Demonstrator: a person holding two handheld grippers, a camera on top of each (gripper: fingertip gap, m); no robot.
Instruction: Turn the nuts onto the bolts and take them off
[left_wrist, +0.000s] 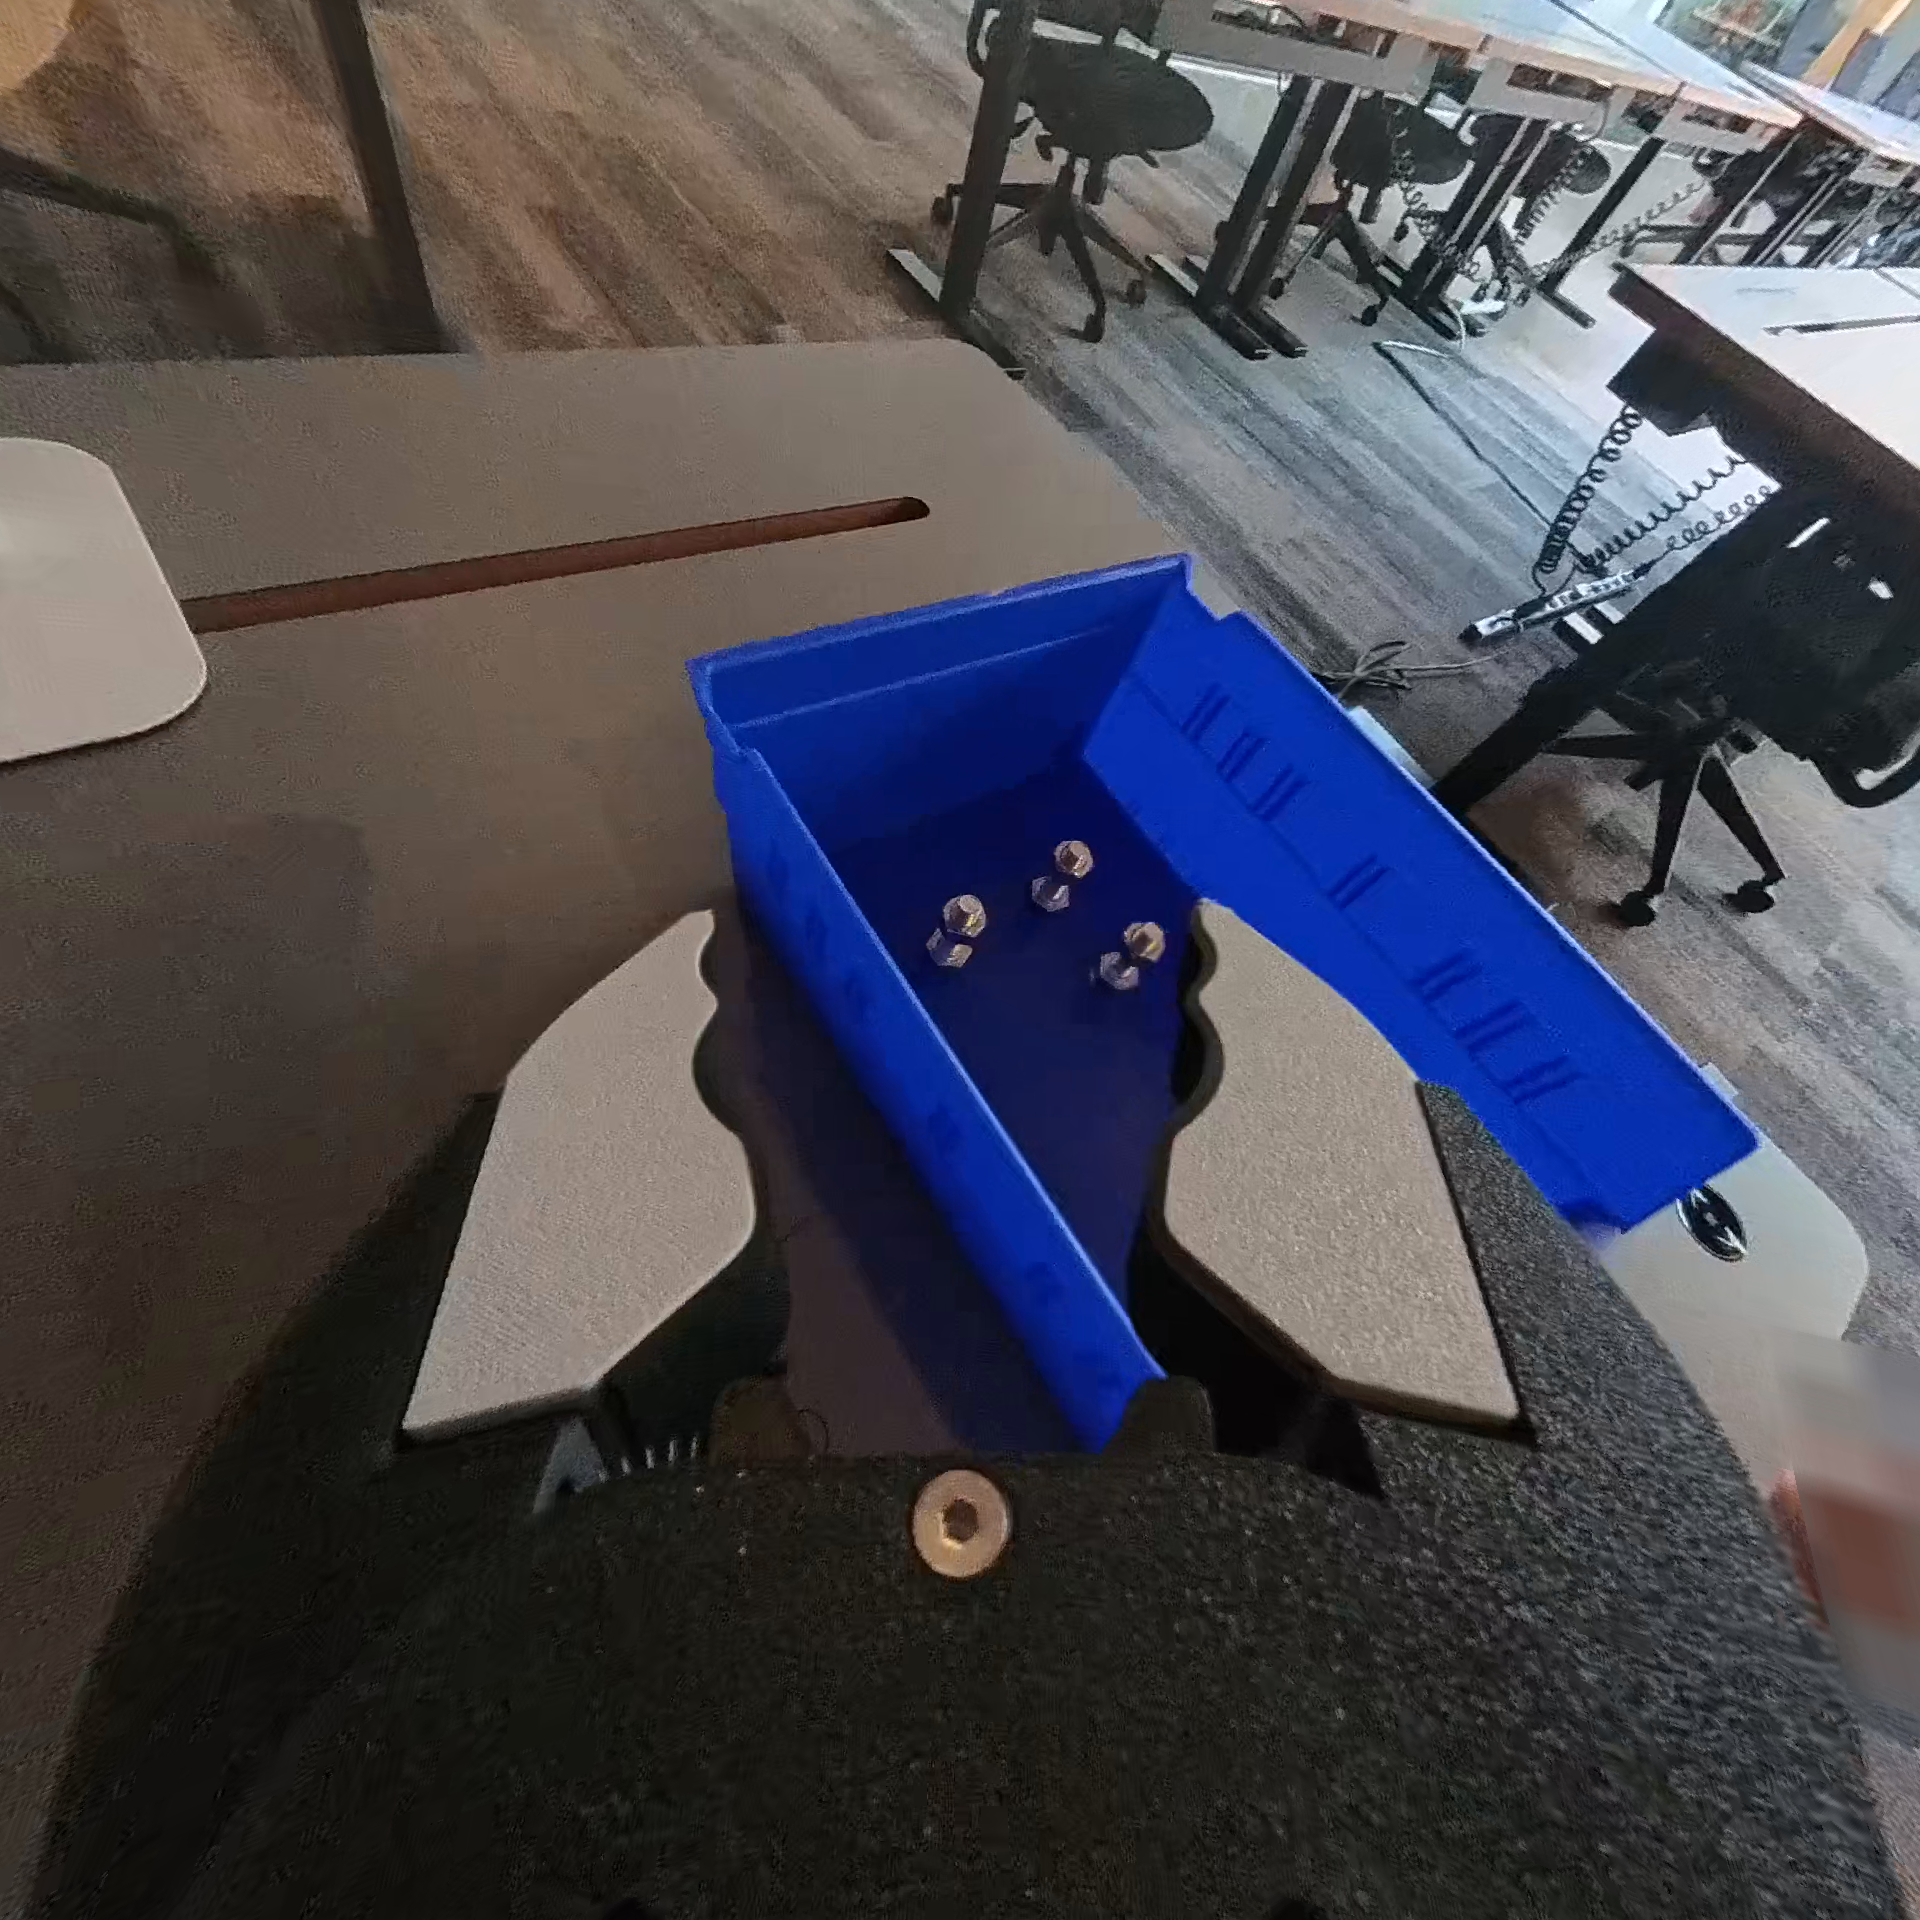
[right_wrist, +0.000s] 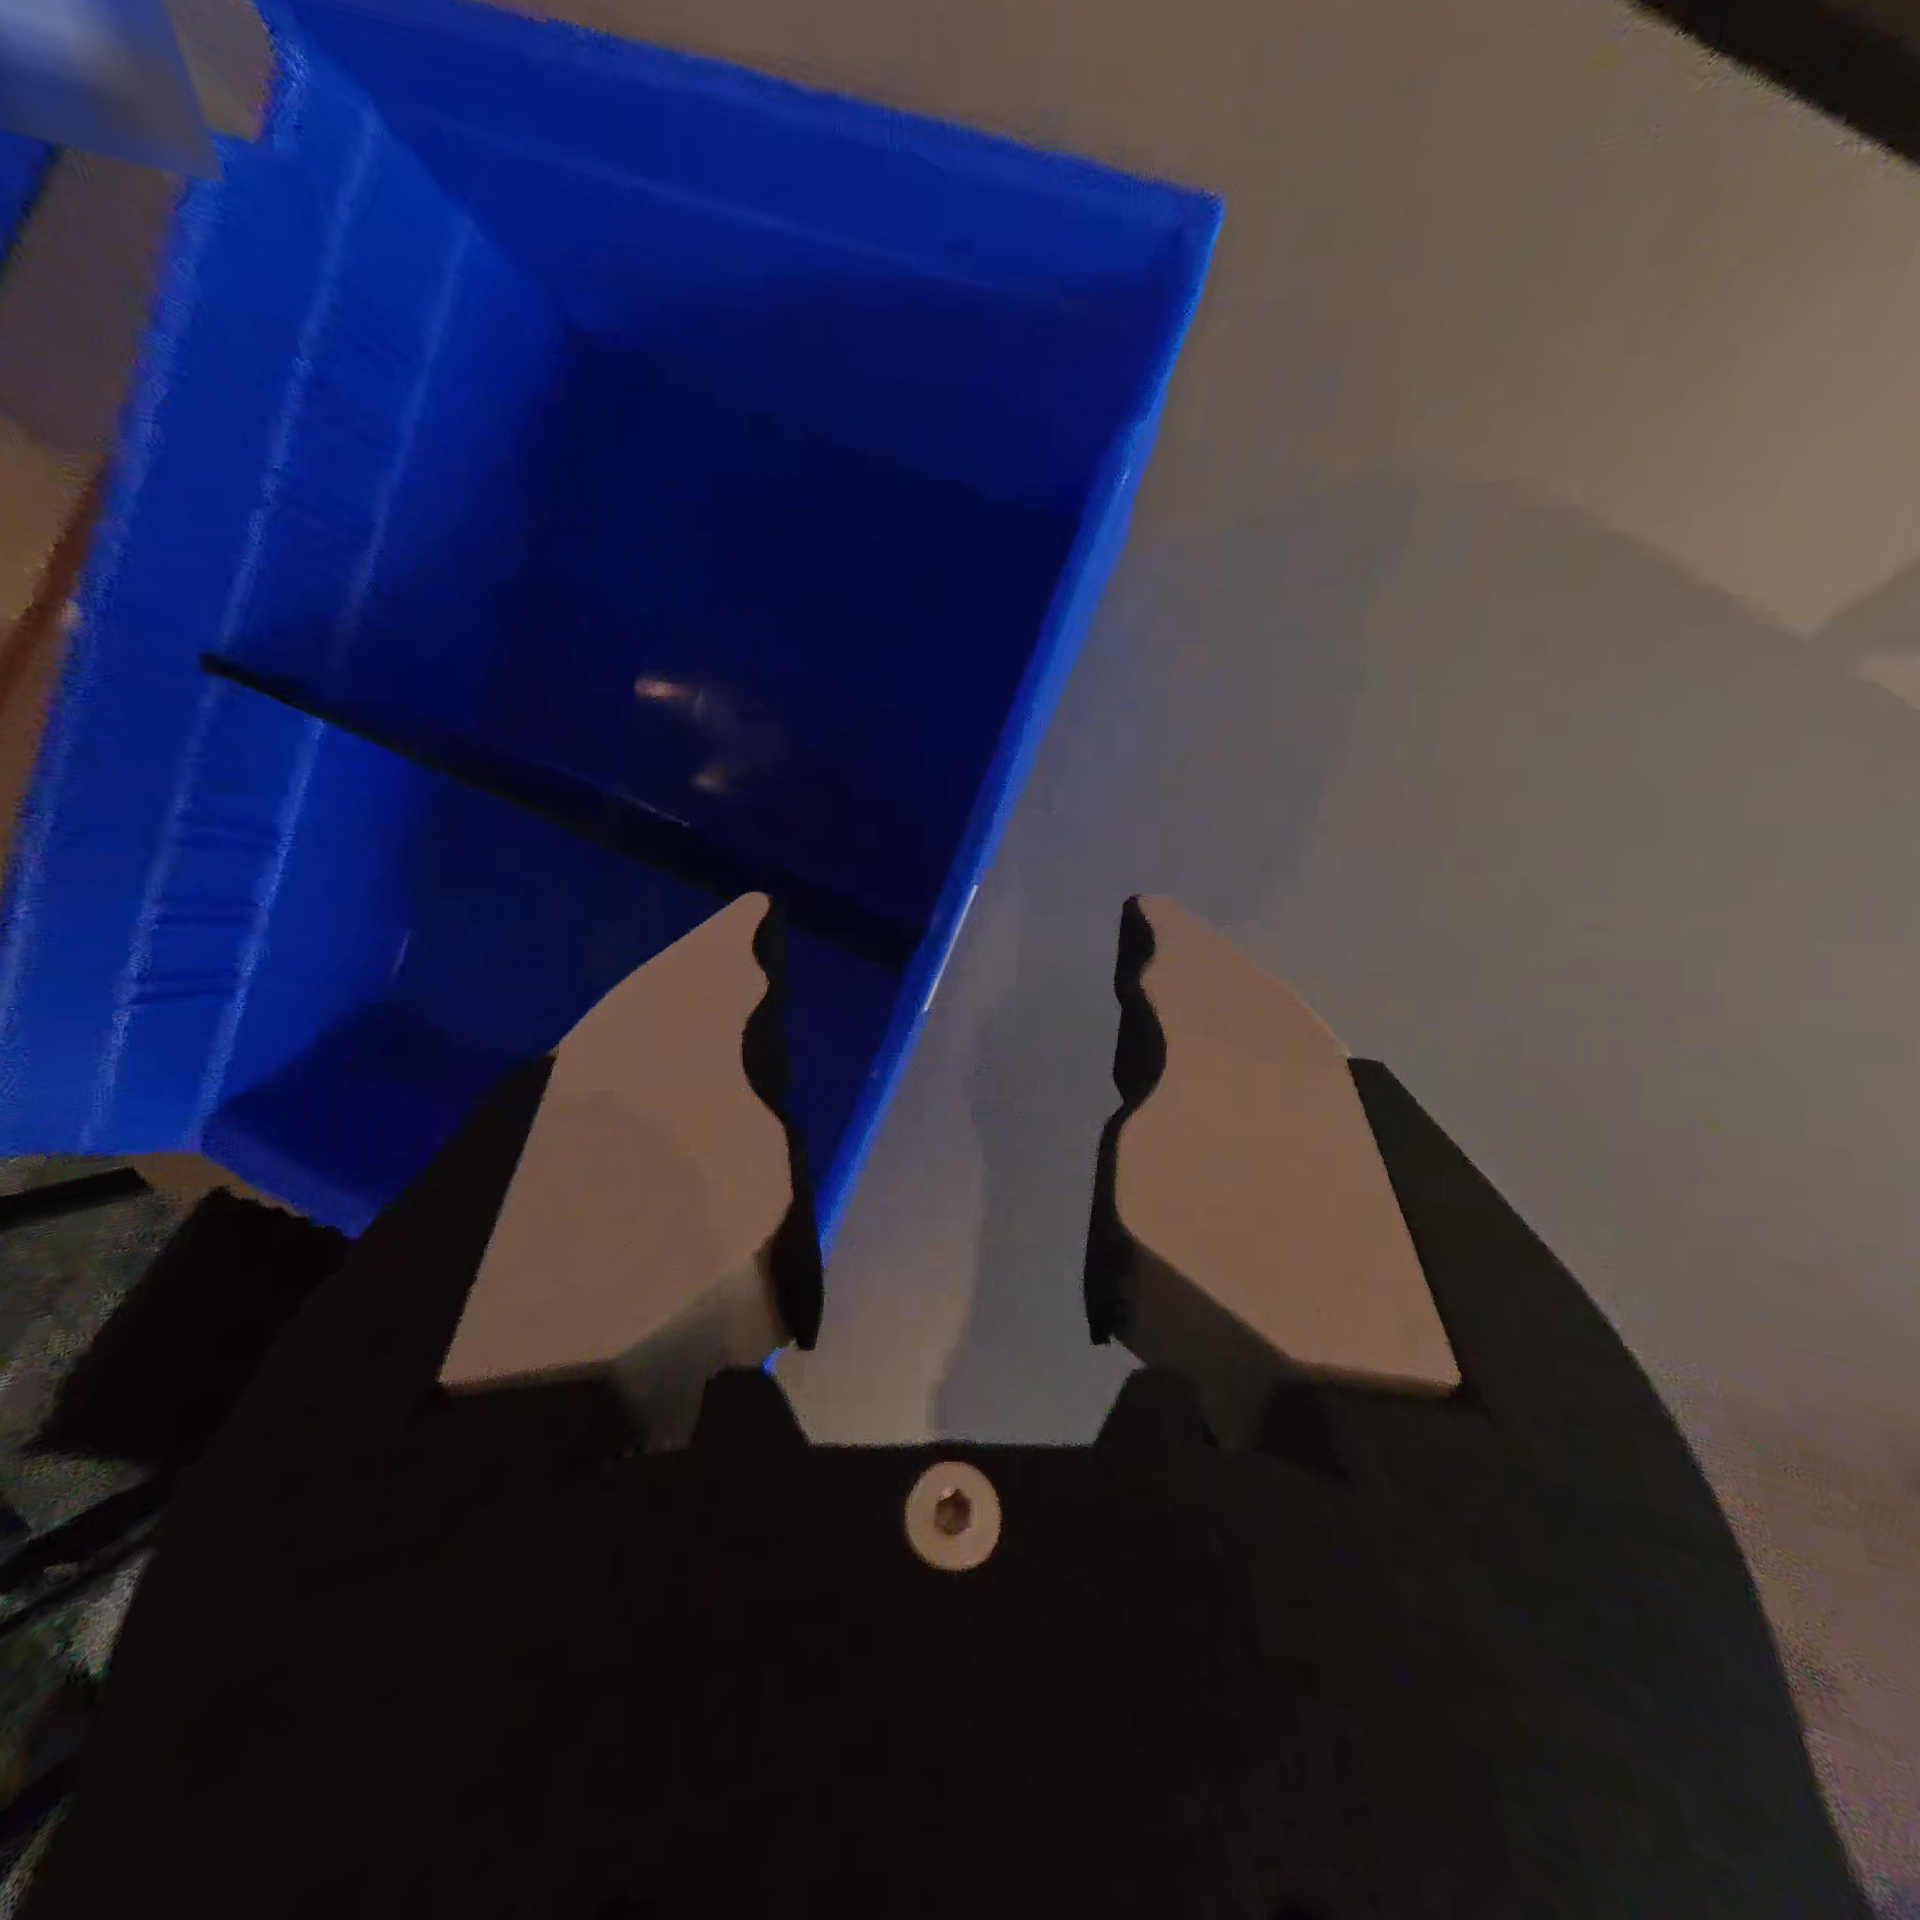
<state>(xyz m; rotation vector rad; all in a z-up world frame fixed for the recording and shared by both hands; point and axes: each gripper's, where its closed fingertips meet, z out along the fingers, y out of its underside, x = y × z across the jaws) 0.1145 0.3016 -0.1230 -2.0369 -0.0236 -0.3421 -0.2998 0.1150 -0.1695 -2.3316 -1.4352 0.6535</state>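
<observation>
A blue plastic bin (left_wrist: 1351, 862) stands on a dark grey table (left_wrist: 416, 831). Three small silver bolts lie on its floor, one left (left_wrist: 956, 932), one at the back (left_wrist: 1062, 876), one right (left_wrist: 1130, 954); each seems to carry a nut. My left gripper (left_wrist: 956, 920) is open and empty above the bin, its fingers astride the bin's left wall. The right wrist view is blurred. There the bin (right_wrist: 312, 520) has a black divider (right_wrist: 540, 774) and a faint metal glint (right_wrist: 707, 727). My right gripper (right_wrist: 945, 904) is open and empty over the bin's right wall.
A white flat pad (left_wrist: 83, 603) lies at the table's left, behind it a long slot (left_wrist: 551, 561). The table ends just right of the bin; desks and office chairs (left_wrist: 1101, 125) stand on the floor beyond. A pale grey part (left_wrist: 1766, 1278) shows by the bin's near right corner. My right fingertips sit around 45 cm from my left ones.
</observation>
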